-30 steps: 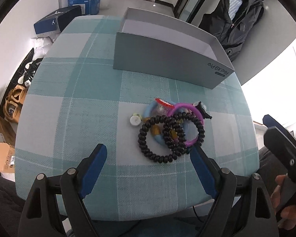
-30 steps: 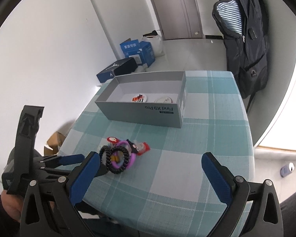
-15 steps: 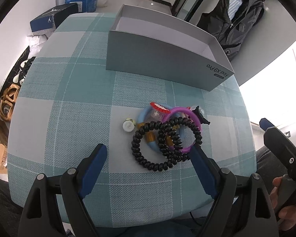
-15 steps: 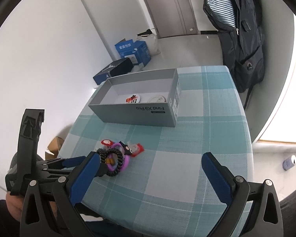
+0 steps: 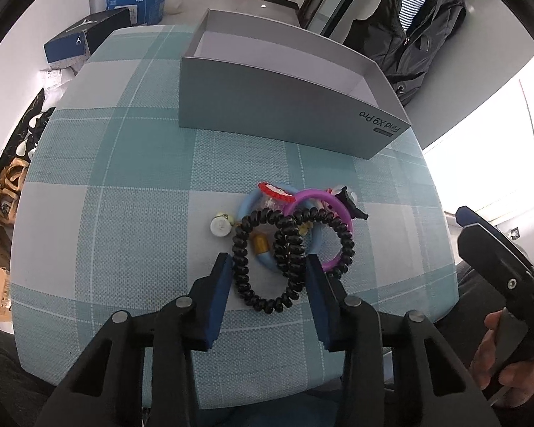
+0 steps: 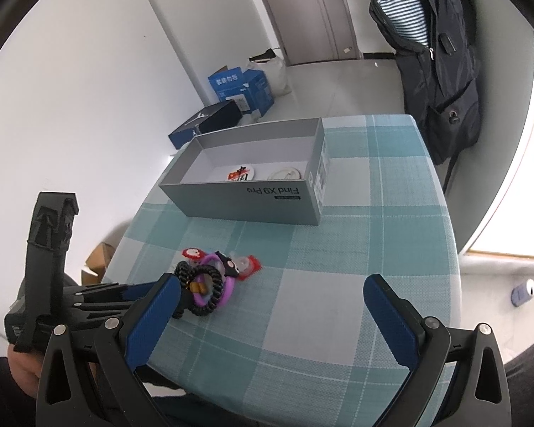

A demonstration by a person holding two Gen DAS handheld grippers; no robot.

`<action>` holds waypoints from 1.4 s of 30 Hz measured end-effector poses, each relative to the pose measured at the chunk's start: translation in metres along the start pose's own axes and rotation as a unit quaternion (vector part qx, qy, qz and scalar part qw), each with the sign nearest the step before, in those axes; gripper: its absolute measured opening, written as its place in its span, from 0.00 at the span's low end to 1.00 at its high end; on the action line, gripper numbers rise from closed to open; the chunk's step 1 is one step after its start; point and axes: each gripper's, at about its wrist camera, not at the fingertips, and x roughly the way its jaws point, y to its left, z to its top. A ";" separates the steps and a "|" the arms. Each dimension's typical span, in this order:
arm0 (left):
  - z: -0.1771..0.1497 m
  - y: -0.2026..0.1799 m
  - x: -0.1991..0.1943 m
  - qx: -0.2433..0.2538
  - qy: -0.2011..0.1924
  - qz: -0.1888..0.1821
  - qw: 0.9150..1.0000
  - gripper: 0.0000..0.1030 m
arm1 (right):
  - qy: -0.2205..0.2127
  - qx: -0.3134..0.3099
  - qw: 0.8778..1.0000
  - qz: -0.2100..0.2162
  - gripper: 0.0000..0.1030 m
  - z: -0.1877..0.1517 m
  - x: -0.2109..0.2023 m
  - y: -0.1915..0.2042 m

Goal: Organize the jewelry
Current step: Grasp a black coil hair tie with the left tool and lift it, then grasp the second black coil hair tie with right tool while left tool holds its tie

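A: What differs from a second ago?

B: The left gripper point(image 5: 267, 277) has just been closing. Its blue fingers point(image 5: 219, 291), wide apart before, now stand on either side of the nearer black coil hair tie point(image 5: 263, 259), right against its outer coils. Whether the pads truly press it, I cannot tell.

A: And the other one?

B: The right gripper point(image 6: 267, 320) is wide open with nothing between its fingers, held above the surface point(image 6: 338, 256) on the near side of the grey box point(image 6: 252, 195), as before.

A: What lies around the tie?

B: It sits in a small heap in front of the grey box: a second black coil tie point(image 5: 324, 238) overlaps it, over a purple ring point(image 5: 341, 210) and a light blue ring point(image 5: 245, 206). A small white charm point(image 5: 220, 227) lies just beside the heap, a red-edged piece point(image 5: 274, 190) on its box side.

A: Anything in the box?

B: Two round pieces point(image 6: 263, 174) on its floor. A dark jacket point(image 6: 438, 71) hangs beyond the surface.
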 end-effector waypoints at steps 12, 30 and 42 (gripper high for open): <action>0.001 0.010 -0.020 -0.021 -0.009 -0.026 0.999 0.32 | 0.026 0.011 1.000 0.012 1.00 -0.003 0.012 0.003; 0.006 0.043 -0.051 -0.071 -0.065 -0.055 0.994 0.32 | 0.120 0.036 0.989 0.083 0.63 -0.017 0.061 0.036; 0.006 0.046 -0.048 -0.074 -0.060 -0.065 0.993 0.32 | 0.123 0.066 0.988 0.063 0.17 -0.024 0.065 0.045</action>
